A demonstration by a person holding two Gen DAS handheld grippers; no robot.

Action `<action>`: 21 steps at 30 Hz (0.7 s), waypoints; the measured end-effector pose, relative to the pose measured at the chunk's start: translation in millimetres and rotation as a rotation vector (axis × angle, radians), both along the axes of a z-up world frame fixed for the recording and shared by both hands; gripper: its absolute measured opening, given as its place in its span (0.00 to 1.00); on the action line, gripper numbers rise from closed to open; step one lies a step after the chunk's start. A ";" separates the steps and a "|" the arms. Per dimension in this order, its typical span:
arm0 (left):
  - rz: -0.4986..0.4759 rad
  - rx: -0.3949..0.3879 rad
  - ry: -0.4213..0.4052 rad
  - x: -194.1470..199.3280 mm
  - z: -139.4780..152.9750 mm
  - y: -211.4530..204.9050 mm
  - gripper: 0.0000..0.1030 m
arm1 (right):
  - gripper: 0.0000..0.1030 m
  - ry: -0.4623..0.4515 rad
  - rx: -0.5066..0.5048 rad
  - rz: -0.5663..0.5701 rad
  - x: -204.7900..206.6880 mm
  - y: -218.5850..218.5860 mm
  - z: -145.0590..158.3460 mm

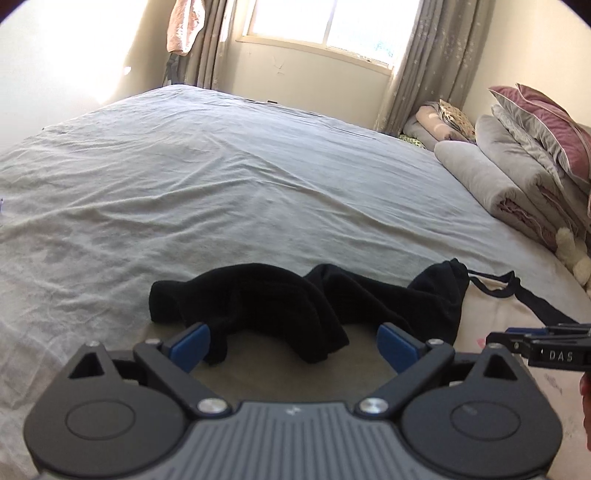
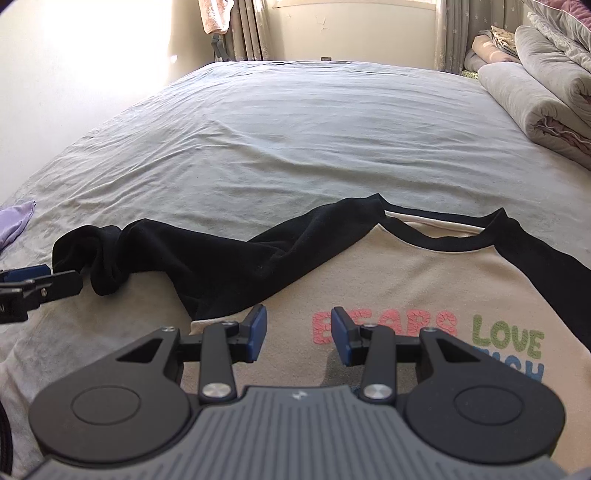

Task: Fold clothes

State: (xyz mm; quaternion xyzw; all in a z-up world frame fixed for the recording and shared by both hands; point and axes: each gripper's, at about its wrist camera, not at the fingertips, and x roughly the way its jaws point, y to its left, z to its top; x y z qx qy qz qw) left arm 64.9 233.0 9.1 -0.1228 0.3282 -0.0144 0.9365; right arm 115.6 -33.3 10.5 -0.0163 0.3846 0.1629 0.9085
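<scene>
A wide bed (image 2: 295, 147) with a wrinkled grey sheet is filling a sunlit bedroom, a curtained window (image 1: 325, 26) glowing behind it and rolled quilts (image 1: 491, 177) sitting stacked along its right side. A cream sweatshirt (image 2: 369, 280) with black sleeves is lying face up on the near part of the bed, its printed letters (image 2: 384, 325) showing. Its black left sleeve (image 2: 207, 258) is lying bunched and twisted across the sheet. The left gripper (image 1: 291, 343) is hovering low at that sleeve's crumpled end, fingers spread wide around the cloth, gripping nothing. The right gripper (image 2: 299, 328) is hanging over the chest print, fingers parted and holding nothing. A lilac cloth (image 2: 14, 221) is resting at the bed's left edge.
</scene>
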 end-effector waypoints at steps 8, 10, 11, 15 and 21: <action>0.130 -0.129 -0.029 18.0 2.0 28.5 0.82 | 0.41 -0.022 -0.027 0.085 7.2 25.4 6.7; 0.162 -0.147 -0.039 20.3 1.5 36.2 0.75 | 0.41 -0.027 -0.030 0.110 8.8 33.8 8.3; 0.176 -0.151 -0.041 21.6 0.8 39.8 0.71 | 0.41 -0.030 -0.030 0.125 9.5 38.9 9.0; 0.209 -0.163 -0.013 24.7 -6.6 53.3 0.29 | 0.41 -0.041 -0.028 0.189 11.2 59.9 11.0; 0.259 -0.174 -0.040 17.0 -1.0 75.6 0.03 | 0.41 -0.039 0.014 0.297 6.0 89.5 9.5</action>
